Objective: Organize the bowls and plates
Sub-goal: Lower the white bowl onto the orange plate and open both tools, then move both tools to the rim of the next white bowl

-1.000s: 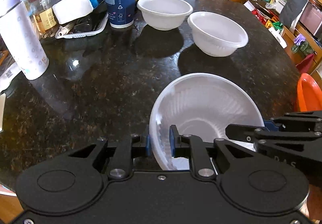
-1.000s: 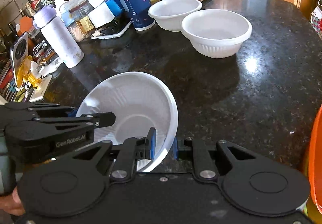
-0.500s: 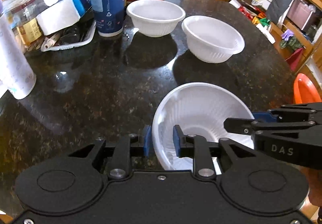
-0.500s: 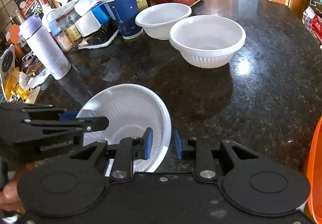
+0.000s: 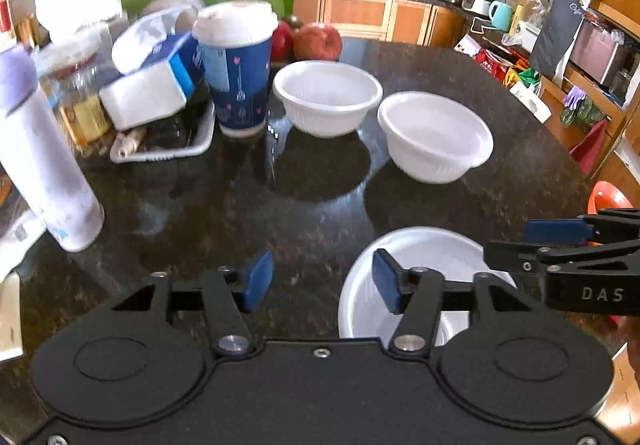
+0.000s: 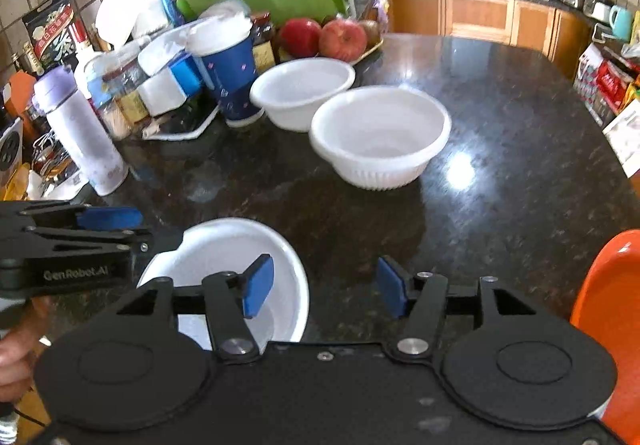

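Observation:
A white ribbed bowl (image 5: 424, 265) rests on the black granite counter (image 5: 240, 213) near its front edge; it also shows in the right wrist view (image 6: 236, 249). My left gripper (image 5: 322, 283) is open and empty, its right pad over the bowl's left rim. My right gripper (image 6: 326, 287) is open and empty, its left pad over the bowl's right side. Two more white bowls stand farther back: one at the centre (image 5: 328, 97) (image 6: 302, 91) and one to its right (image 5: 436, 135) (image 6: 380, 135).
A blue paper cup (image 5: 236, 69), a tissue pack (image 5: 148, 85), jars and a lilac bottle (image 5: 44, 169) crowd the counter's left. Apples (image 6: 324, 37) lie behind the bowls. An orange chair (image 6: 612, 317) stands at the right edge.
Both grippers have opened and let go of the near bowl's rim. The bowl, held tilted before, now sits flat on the counter. Both grippers have drawn back and up.

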